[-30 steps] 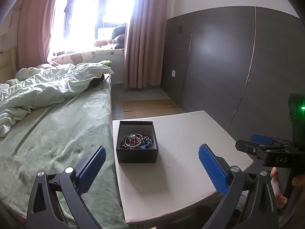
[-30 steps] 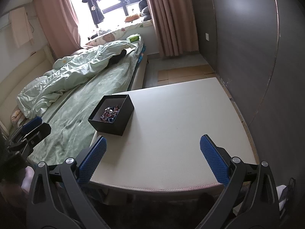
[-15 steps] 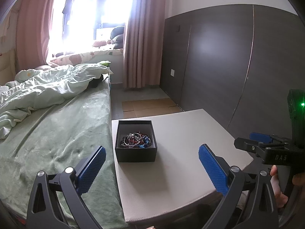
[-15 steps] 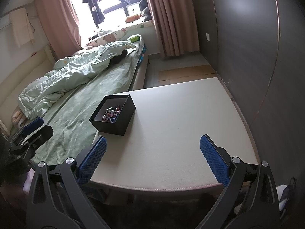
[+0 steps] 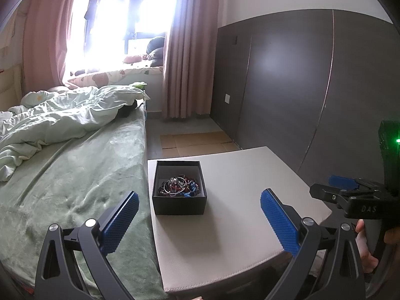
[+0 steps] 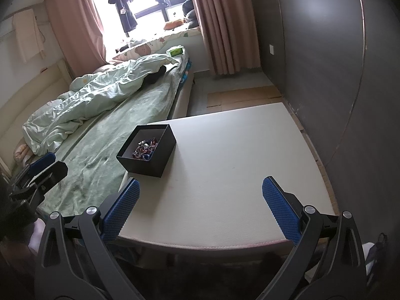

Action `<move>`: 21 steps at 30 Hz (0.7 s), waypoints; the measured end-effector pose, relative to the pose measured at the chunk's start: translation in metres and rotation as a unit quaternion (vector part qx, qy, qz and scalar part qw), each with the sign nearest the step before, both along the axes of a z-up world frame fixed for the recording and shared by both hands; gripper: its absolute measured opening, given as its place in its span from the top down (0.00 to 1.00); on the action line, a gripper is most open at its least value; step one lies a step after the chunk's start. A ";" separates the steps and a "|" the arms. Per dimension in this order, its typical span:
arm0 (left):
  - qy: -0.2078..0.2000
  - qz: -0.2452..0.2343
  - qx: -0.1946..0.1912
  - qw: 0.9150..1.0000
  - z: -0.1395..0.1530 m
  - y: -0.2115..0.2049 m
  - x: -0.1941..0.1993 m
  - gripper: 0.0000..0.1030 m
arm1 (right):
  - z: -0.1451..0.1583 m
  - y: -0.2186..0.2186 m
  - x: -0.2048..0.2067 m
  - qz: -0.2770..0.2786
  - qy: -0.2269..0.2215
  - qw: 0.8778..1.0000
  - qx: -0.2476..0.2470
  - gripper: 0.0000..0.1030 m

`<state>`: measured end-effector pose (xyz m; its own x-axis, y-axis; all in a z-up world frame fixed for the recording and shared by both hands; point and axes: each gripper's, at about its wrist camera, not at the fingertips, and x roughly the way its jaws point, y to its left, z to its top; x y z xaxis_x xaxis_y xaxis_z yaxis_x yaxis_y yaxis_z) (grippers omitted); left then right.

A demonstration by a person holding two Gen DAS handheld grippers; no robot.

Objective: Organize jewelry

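A black open box (image 5: 179,203) stands at the left edge of a white table (image 5: 232,225), close to the bed. A tangle of jewelry (image 5: 178,187), bracelets and beads, lies inside it. The box also shows in the right wrist view (image 6: 147,161) with the jewelry (image 6: 145,148) in it. My left gripper (image 5: 198,221) is open and empty, held short of the box, above the table's near edge. My right gripper (image 6: 200,212) is open and empty over the near edge, to the right of the box.
A bed with a green sheet (image 5: 70,175) and a rumpled duvet (image 5: 57,117) lies against the table's left side. A dark wall panel (image 5: 287,95) runs along the right. Cardboard (image 5: 197,142) lies on the floor beyond the table.
Both grippers have drifted slightly; the box sits a little lower and closer in the left wrist view. Both stay open and empty.
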<state>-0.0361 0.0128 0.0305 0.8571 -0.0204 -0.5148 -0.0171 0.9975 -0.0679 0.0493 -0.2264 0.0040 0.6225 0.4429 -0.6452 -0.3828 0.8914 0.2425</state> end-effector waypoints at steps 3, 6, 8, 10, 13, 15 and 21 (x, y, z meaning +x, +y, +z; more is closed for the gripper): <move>0.000 0.000 0.000 1.000 0.000 0.000 0.000 0.08 | 0.000 -0.001 0.001 -0.001 -0.001 1.000 -0.001 0.05; -0.003 0.004 0.001 1.000 0.000 0.001 0.000 0.08 | 0.001 -0.001 0.001 0.000 -0.002 1.000 -0.001 0.05; -0.003 0.003 0.001 1.000 0.000 0.001 0.000 0.08 | 0.001 -0.001 0.001 0.001 -0.003 1.000 -0.003 0.05; -0.004 0.005 0.003 1.000 0.001 0.002 -0.001 0.08 | 0.001 0.000 0.000 0.001 -0.004 1.000 -0.005 0.05; -0.002 0.007 -0.001 1.000 0.000 0.003 0.000 0.08 | 0.001 0.000 0.001 0.001 -0.002 1.000 -0.009 0.05; -0.001 0.007 -0.003 1.000 0.000 0.004 0.001 0.08 | 0.002 0.000 0.000 0.001 -0.003 1.000 -0.009 0.05; 0.004 0.007 -0.002 1.000 -0.001 0.004 0.003 0.08 | 0.001 0.000 0.001 0.001 -0.002 1.000 -0.010 0.05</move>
